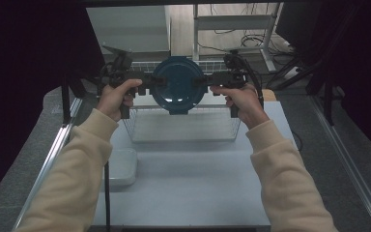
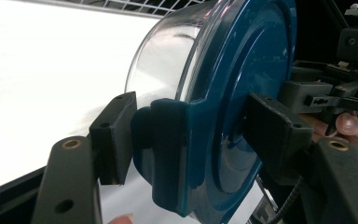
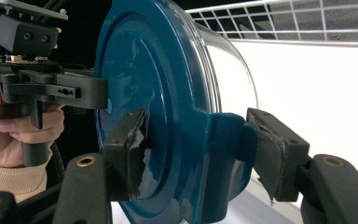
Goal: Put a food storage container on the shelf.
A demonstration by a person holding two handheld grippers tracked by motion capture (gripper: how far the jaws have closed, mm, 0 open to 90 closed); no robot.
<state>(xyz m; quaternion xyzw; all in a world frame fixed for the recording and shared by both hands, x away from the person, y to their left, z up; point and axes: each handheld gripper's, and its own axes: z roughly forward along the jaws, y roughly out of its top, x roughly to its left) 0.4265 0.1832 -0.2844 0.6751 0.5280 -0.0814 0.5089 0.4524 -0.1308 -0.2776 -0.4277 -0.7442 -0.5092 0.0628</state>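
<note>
Table (image 1: 183, 188): pale, wide, bearing basket and box.
Basket (image 1: 183, 126): white wire, far centre.
Box (image 1: 120, 166): clear, lidded, near left of basket.
Container (image 1: 176, 86): round, clear, blue lid facing camera, held in air above basket, tipped on edge.
Left gripper (image 1: 147, 83): clamped on container's left lid tab.
Right gripper (image 1: 206, 80): clamped on right tab.
</note>
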